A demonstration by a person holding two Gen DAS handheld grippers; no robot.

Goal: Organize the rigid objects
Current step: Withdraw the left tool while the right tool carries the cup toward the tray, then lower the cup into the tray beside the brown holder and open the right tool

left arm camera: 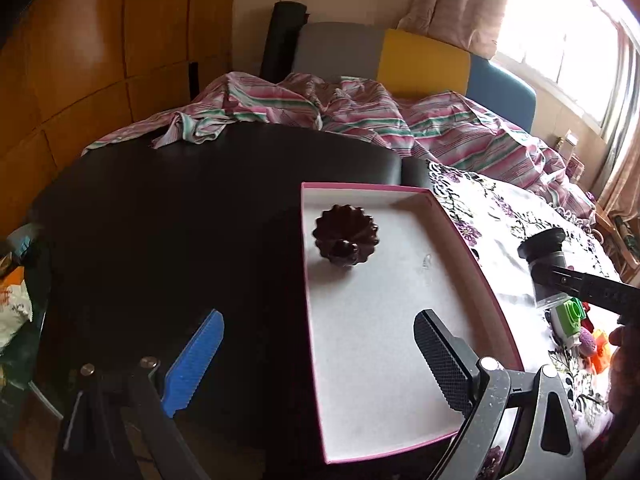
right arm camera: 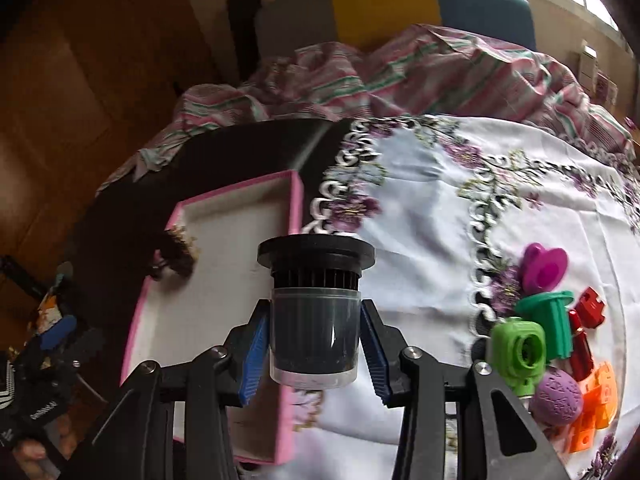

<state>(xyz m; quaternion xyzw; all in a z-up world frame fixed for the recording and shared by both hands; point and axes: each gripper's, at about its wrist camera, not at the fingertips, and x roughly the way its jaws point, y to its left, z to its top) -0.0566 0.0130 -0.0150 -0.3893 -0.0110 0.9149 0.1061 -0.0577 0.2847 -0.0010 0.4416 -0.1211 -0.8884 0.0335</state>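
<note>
Black filter canister (right arm camera: 314, 320) was pinched between the right gripper (right arm camera: 314, 344) fingers, held over the near edge of the pink tray (right arm camera: 296, 196), mid-carry. Left gripper (left arm camera: 320, 364) fingers were spread, empty, near the brown fluted mold (left arm camera: 346, 236) in the tray. Next move probably needs lowering the canister onto bare tray floor, clear of the mold, then releasing.

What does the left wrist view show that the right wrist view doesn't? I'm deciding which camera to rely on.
Only the left wrist view shows the fluted brown mould sharply, sitting in the pink-rimmed tray, and the left gripper open and empty. Only the right wrist view shows the magenta heart piece, and the right gripper shut on the dark filter canister. Both show the tray, canister, floral cloth and green toy.
</note>
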